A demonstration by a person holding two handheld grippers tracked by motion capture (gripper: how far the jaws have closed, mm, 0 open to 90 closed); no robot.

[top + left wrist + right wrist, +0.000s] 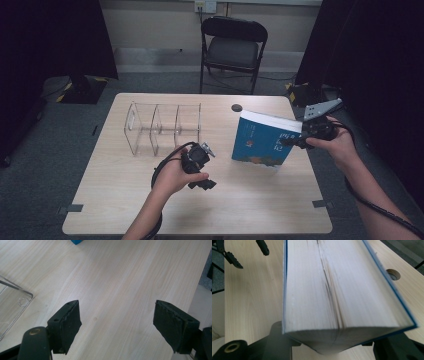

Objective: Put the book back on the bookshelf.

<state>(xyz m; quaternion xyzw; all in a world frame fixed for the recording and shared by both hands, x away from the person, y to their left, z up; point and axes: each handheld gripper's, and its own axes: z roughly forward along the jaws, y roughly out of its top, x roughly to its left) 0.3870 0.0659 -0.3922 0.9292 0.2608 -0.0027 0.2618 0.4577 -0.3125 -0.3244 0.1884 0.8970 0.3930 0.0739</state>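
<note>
Right gripper: clamps blue book by its edge, tilted above table.
Left gripper: jaws spread, empty, near the front.
Beyond: clear rack, then folding chair.

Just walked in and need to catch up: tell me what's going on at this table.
A person is working at a light wooden table with a gripper in each hand. The right gripper is clamped on the edge of a thick blue book, holding it tilted up near the table's right side. The left gripper hangs open over bare tabletop in the middle, holding nothing. A clear acrylic divider rack stands just beyond it, its slots empty, so the book may be headed there.
</note>
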